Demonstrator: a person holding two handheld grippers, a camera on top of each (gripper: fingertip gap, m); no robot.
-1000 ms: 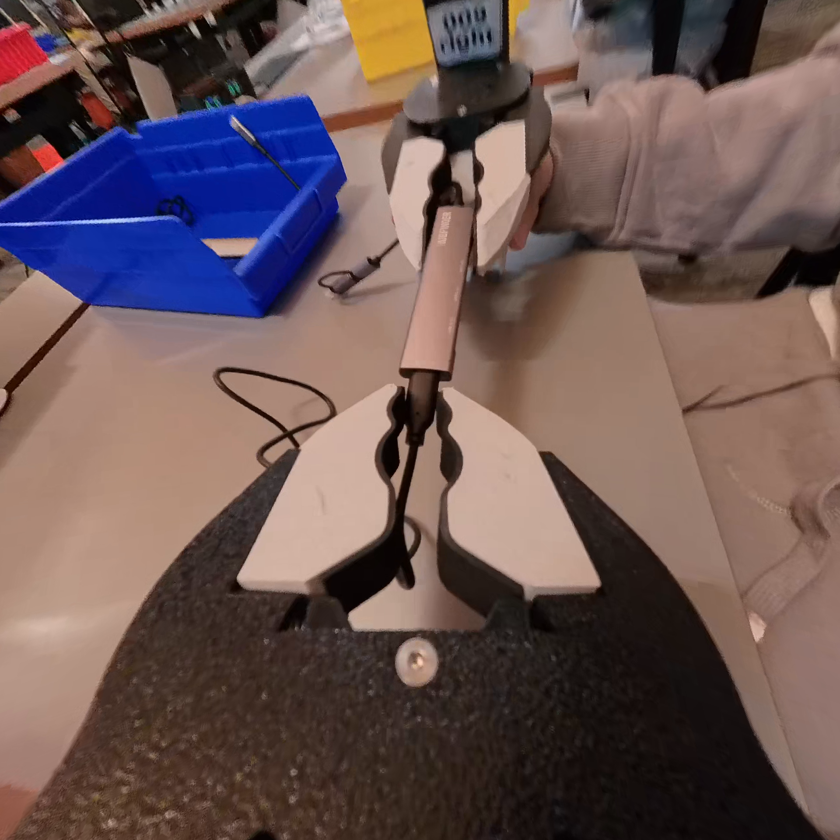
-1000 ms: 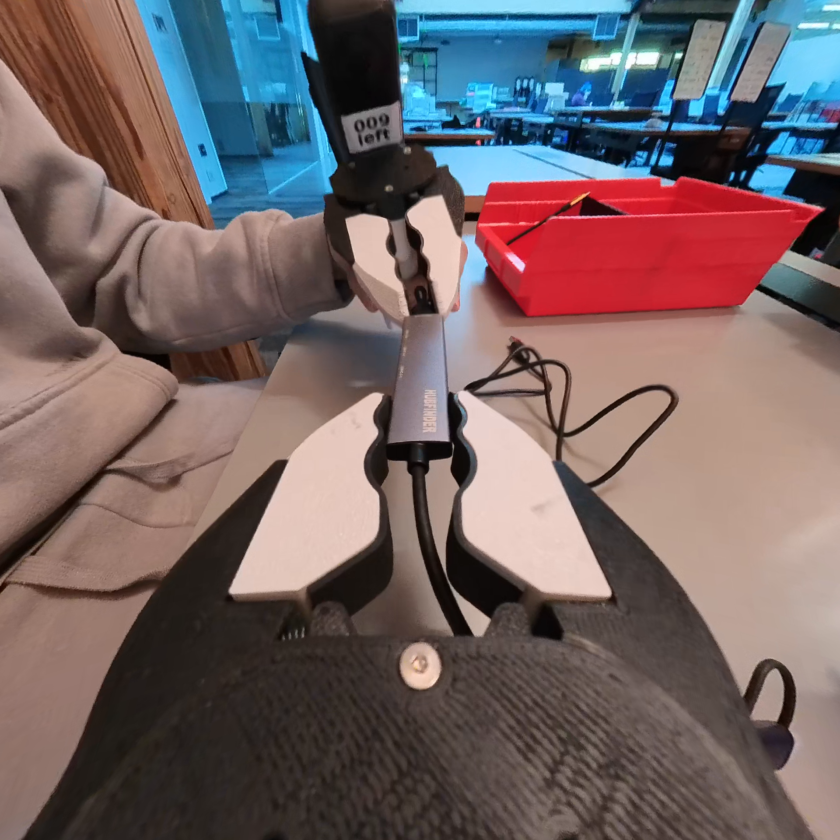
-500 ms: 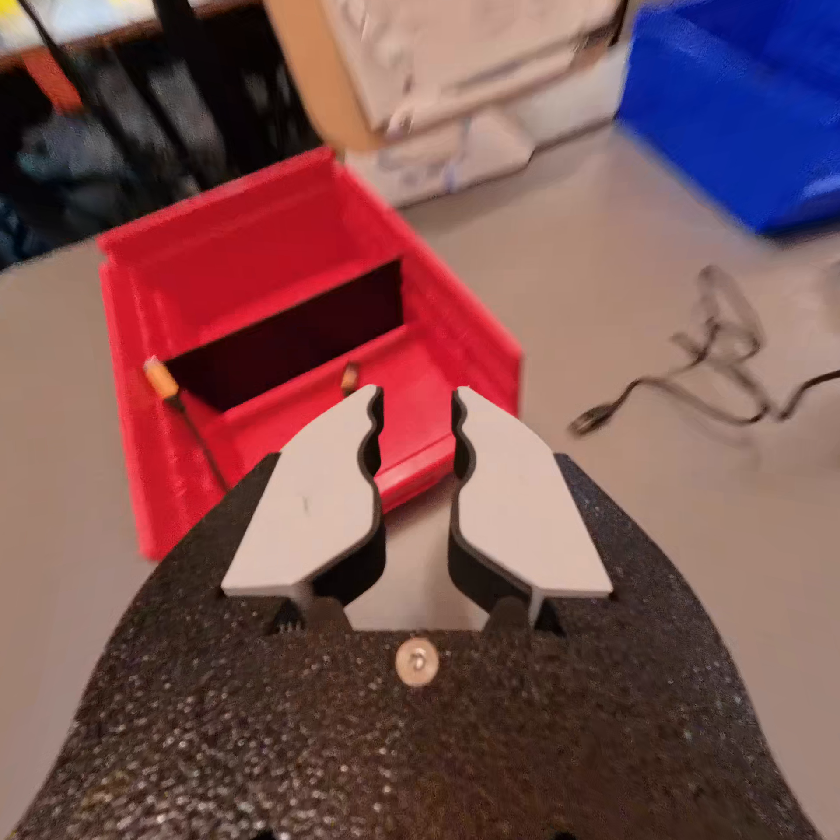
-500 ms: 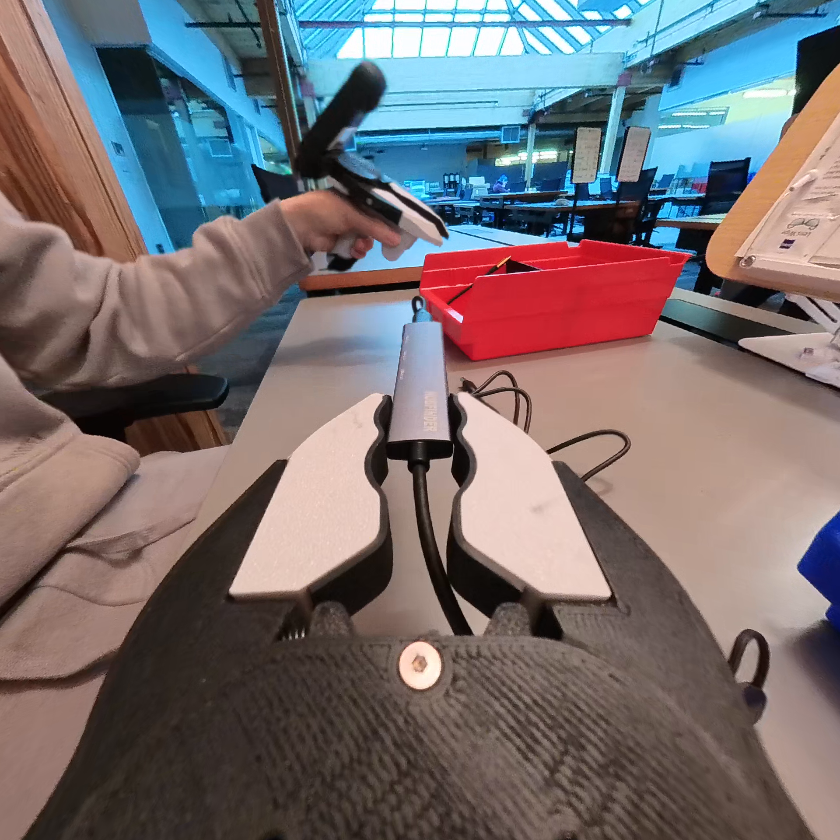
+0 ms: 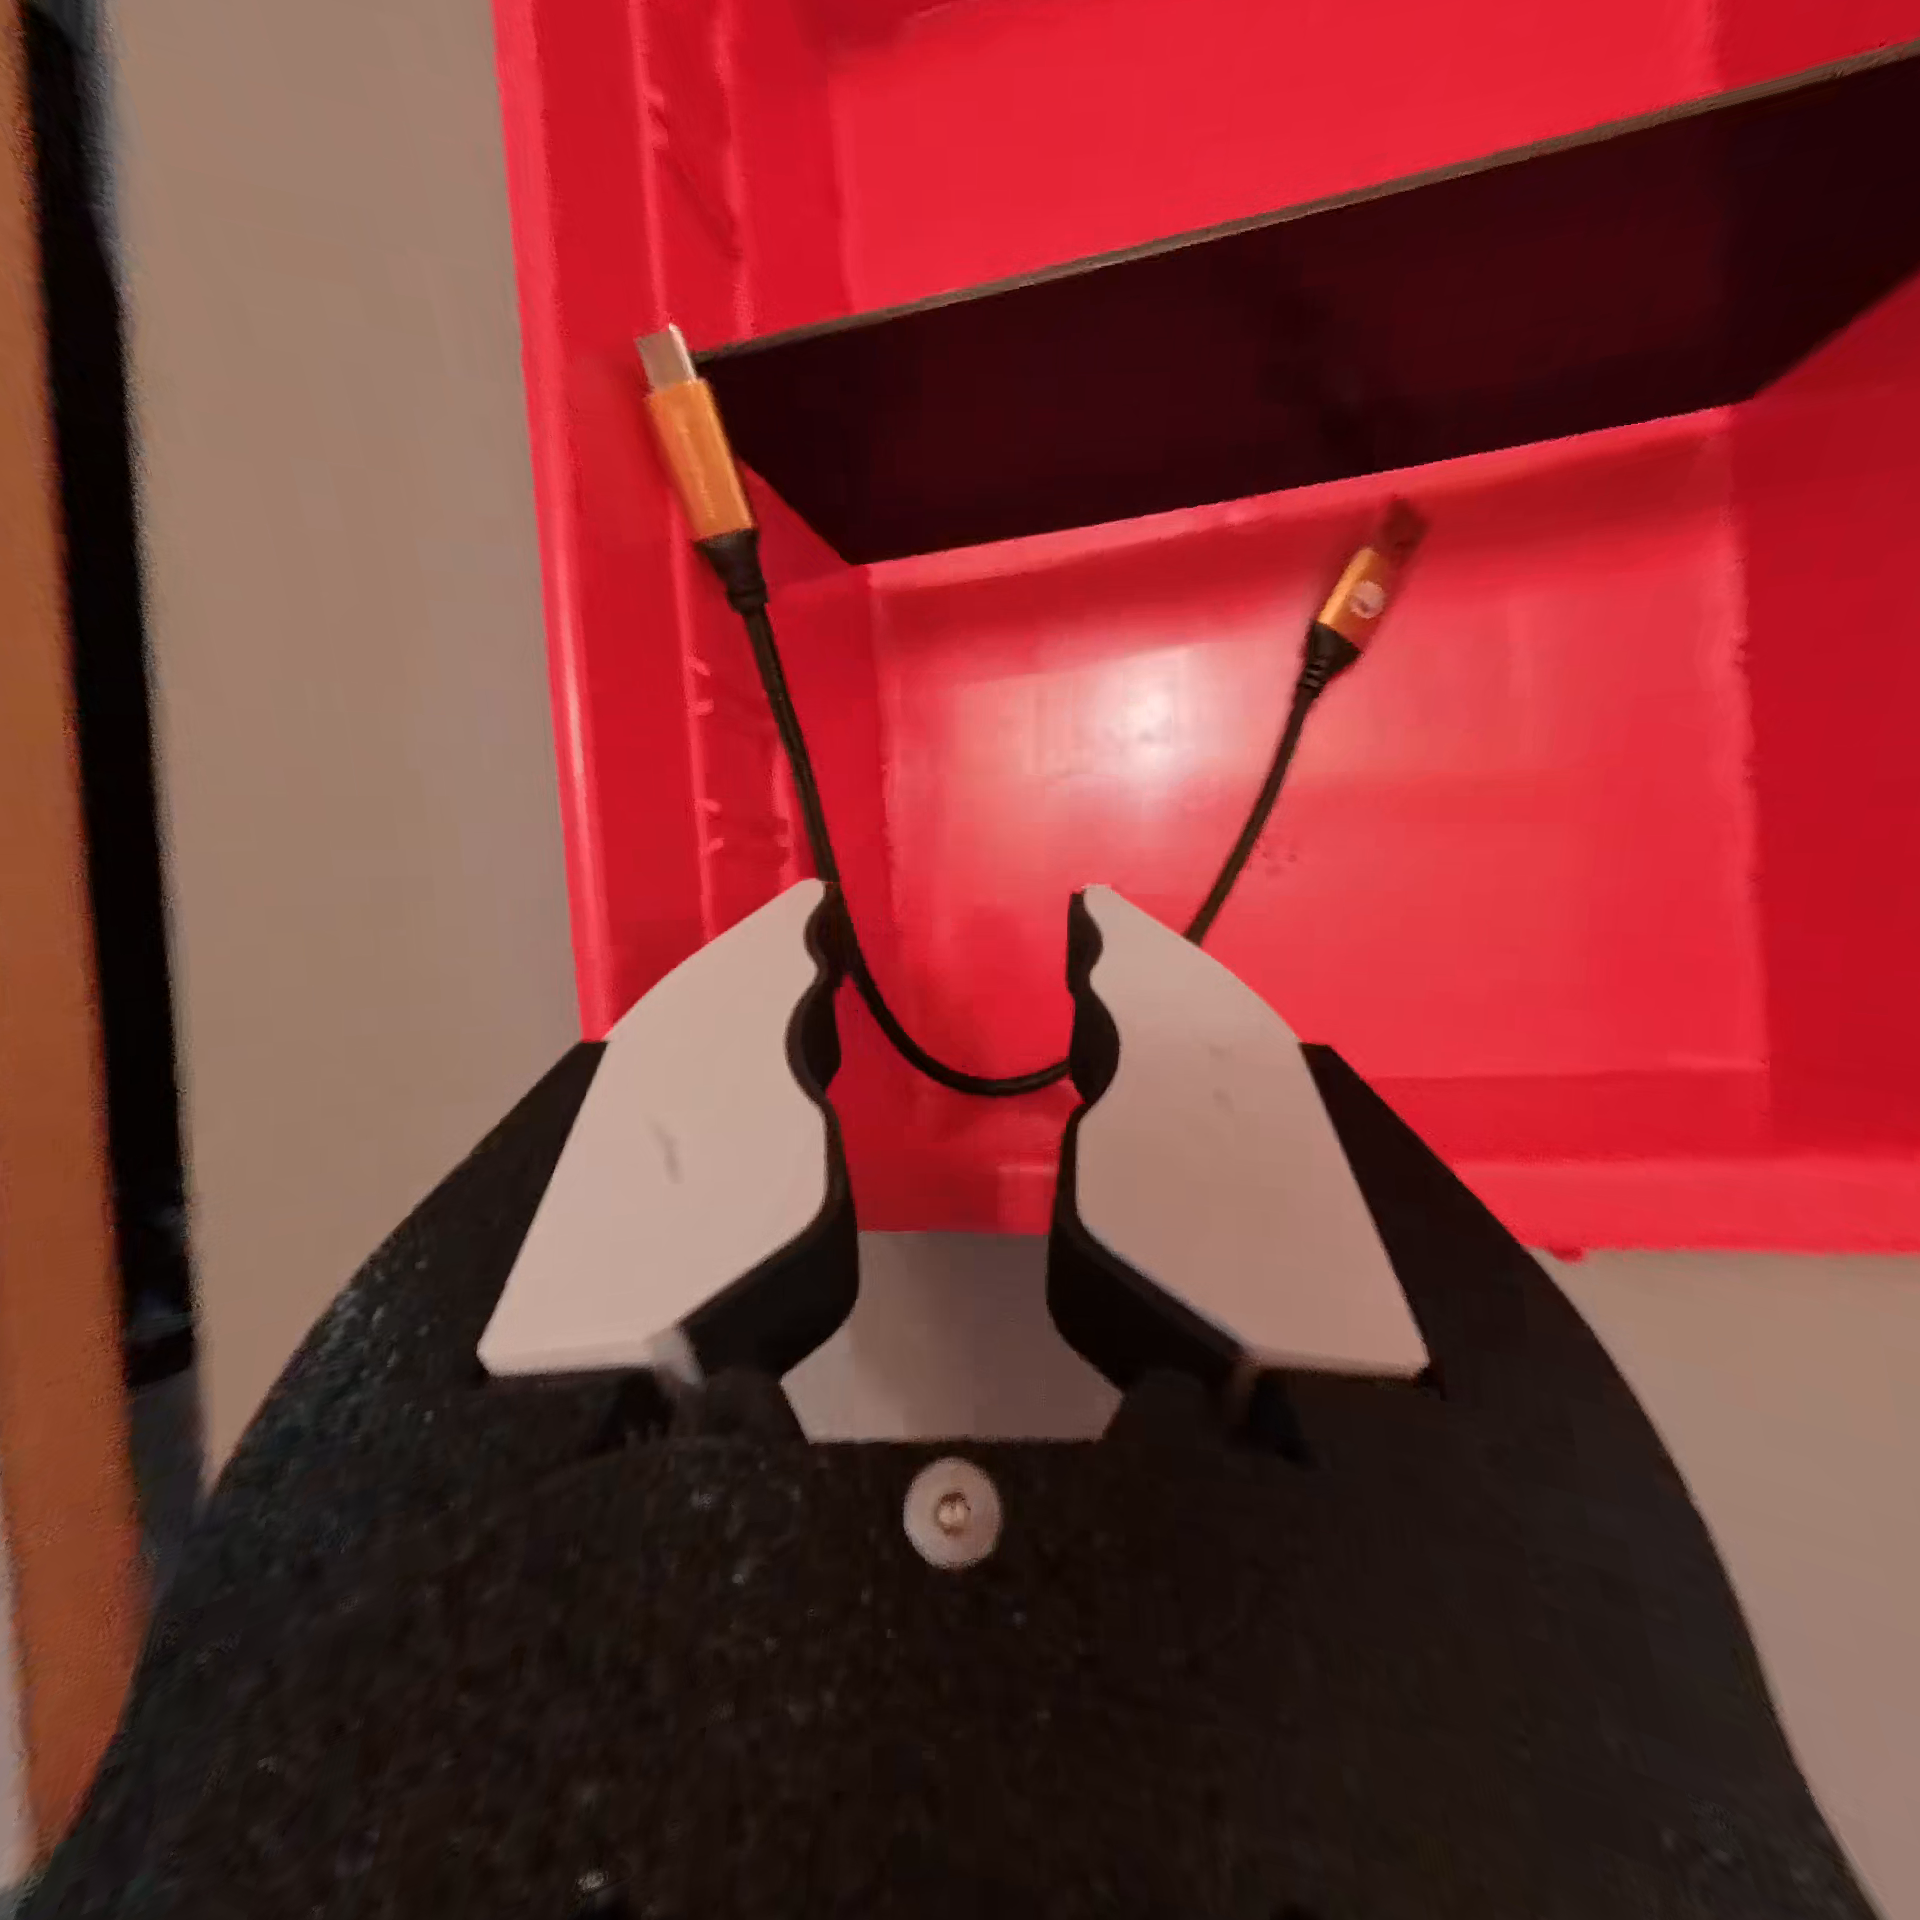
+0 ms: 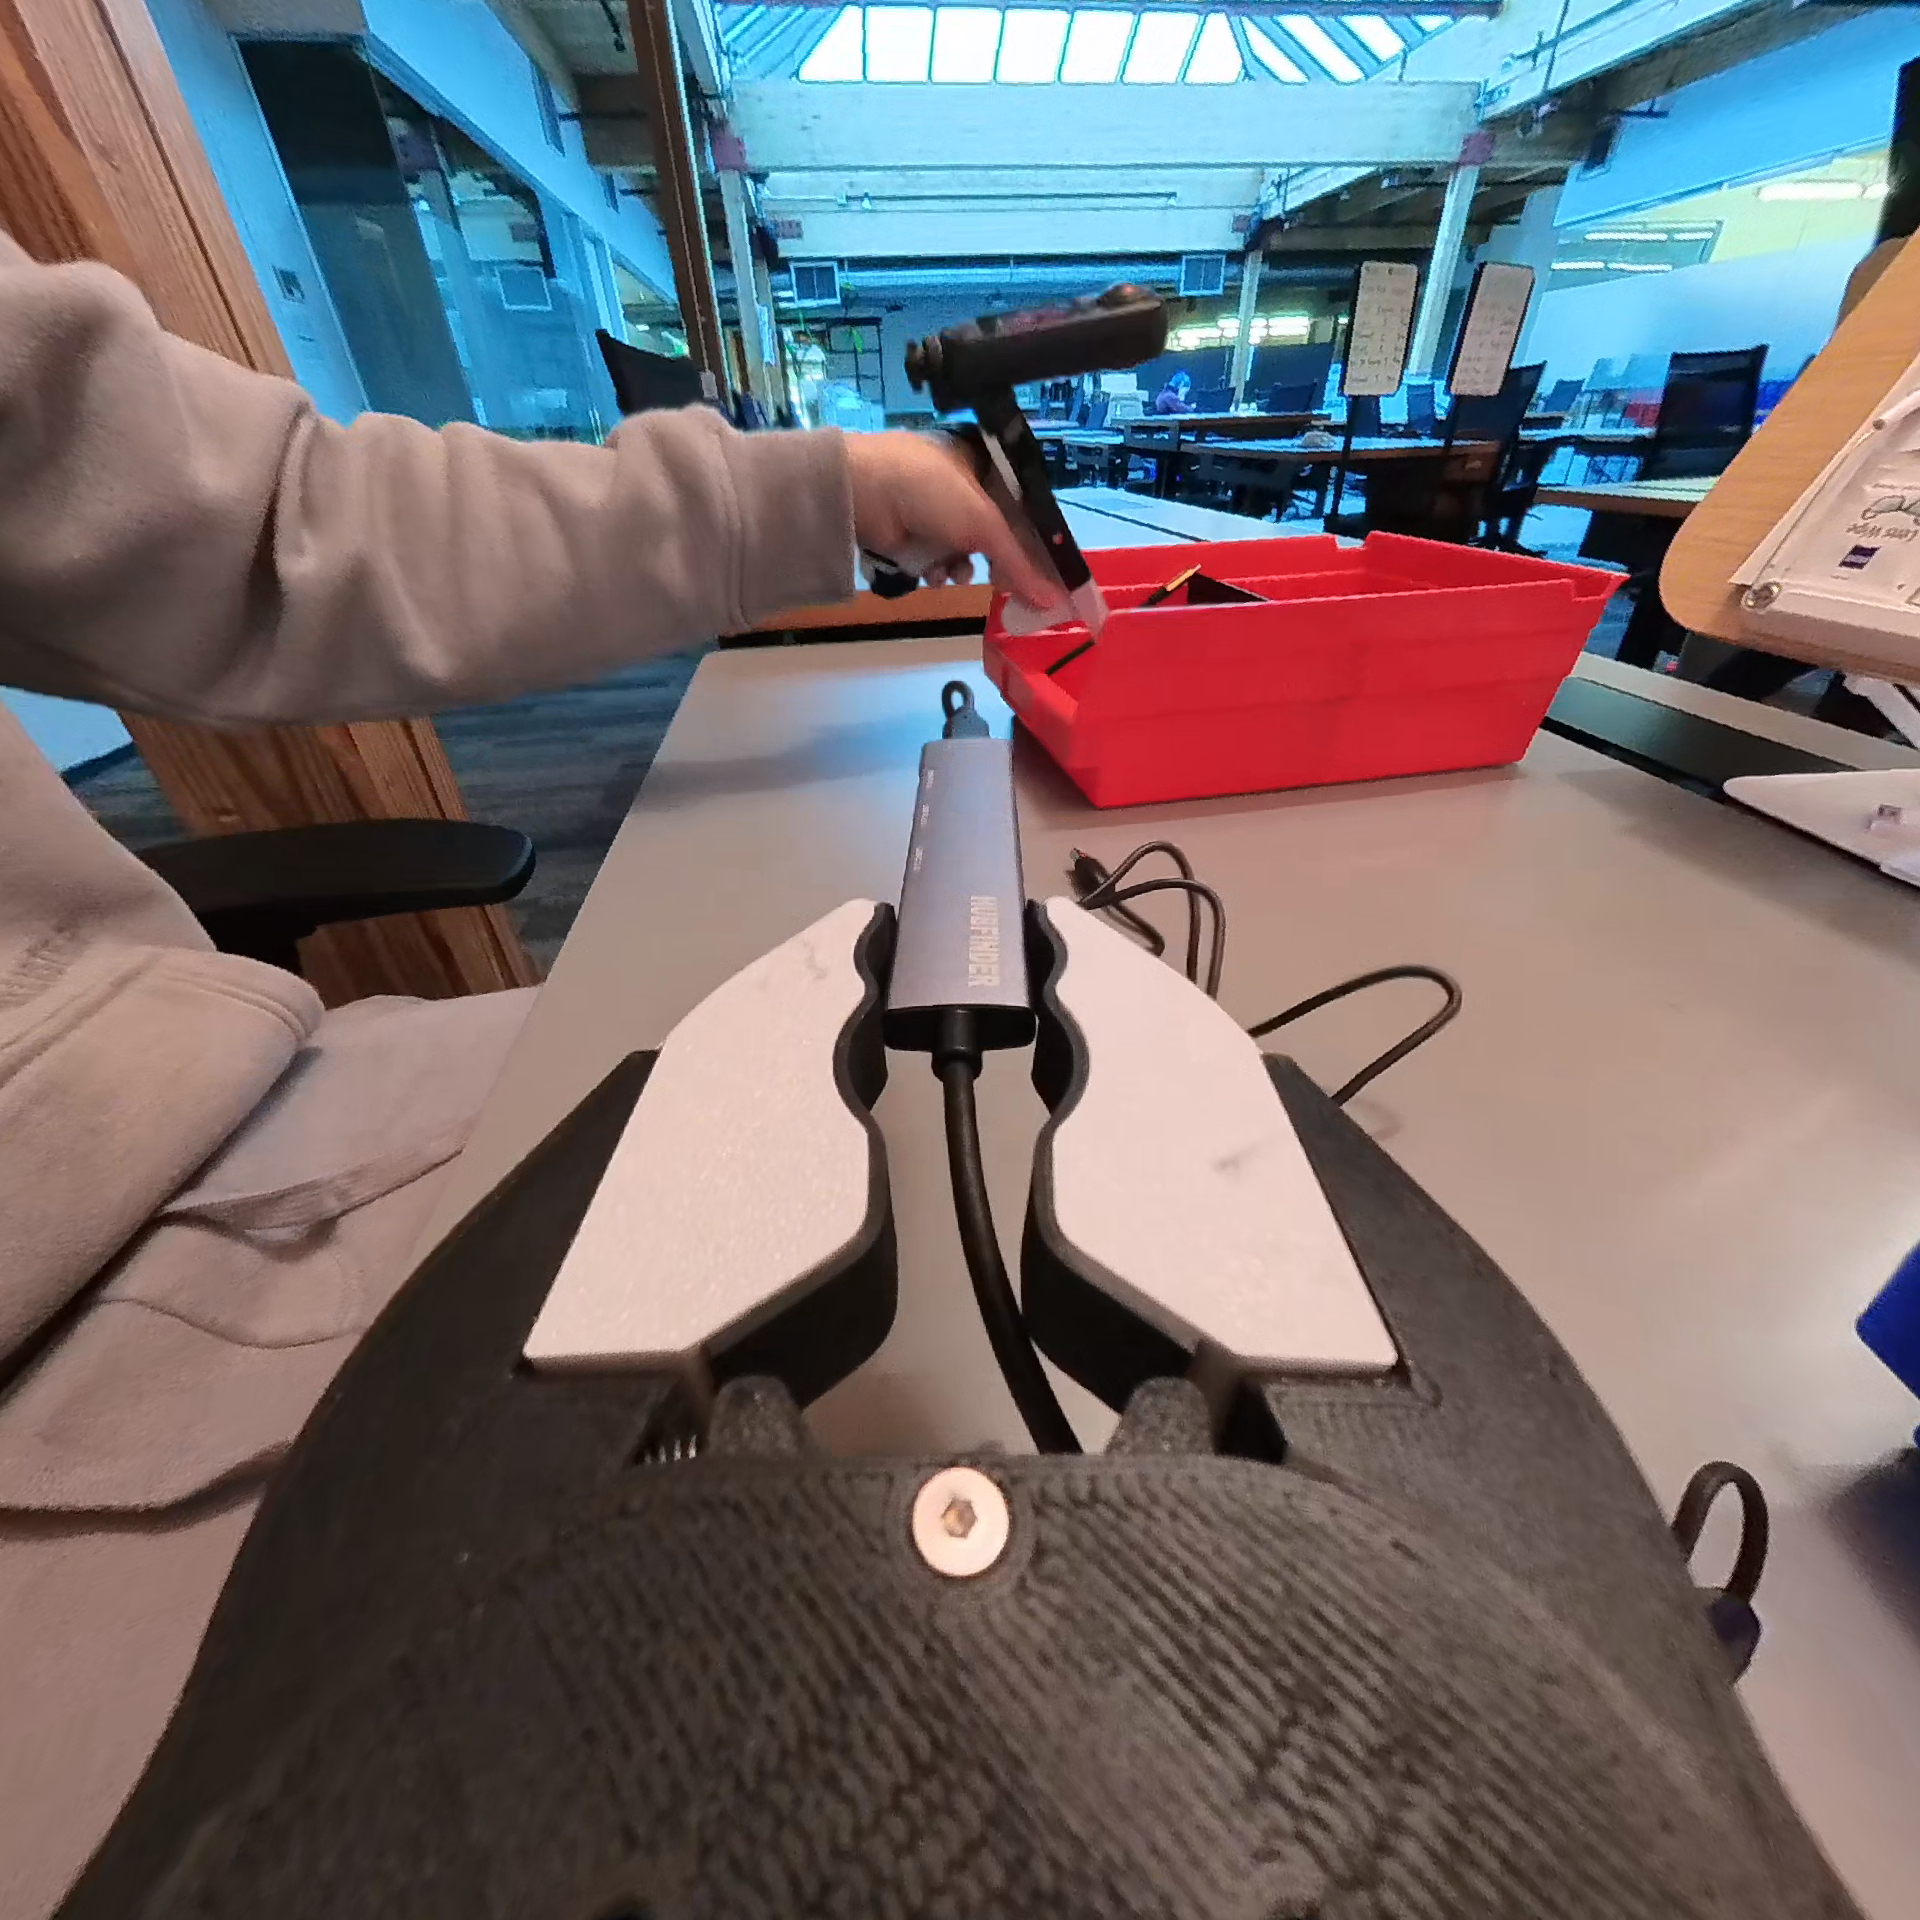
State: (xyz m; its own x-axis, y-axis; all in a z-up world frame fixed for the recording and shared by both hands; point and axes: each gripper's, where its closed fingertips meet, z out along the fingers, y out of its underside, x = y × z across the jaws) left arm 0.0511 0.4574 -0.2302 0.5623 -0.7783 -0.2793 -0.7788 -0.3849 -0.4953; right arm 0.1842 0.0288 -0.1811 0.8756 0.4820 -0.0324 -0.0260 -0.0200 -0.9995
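My left gripper [image 5: 951, 899] is open and points down into the near compartment of a red bin [image 5: 623, 623]. A short black cable [image 5: 790, 727] with two orange plugs [image 5: 691, 447] lies there, its loop between the jaws; the left fingertip [image 5: 805, 914] is at the cable. In the right wrist view the left gripper [image 6: 1049, 613] dips into the bin's [image 6: 1299, 717] near left corner. My right gripper [image 6: 961, 914] is shut on a slim grey USB hub [image 6: 961, 831], held level above the table, with its black lead running back between the fingers. A small black plug [image 6: 956, 707] sticks out of the hub's far end.
A black divider [image 5: 1299, 395] splits the red bin. A loose black cable [image 6: 1195, 914] lies on the grey table right of the hub. A blue bin's corner [image 6: 1891, 1340] is at the right edge, a board with papers [image 6: 1818, 540] beyond it. A chair armrest [image 6: 343, 862] is left. One gripper's finger ends stand about 45 cm off the other's.
My left gripper let go of the plug at the hub's far end, swung over to the red bin and came down over the orange-plugged cable. My right gripper still holds the hub.
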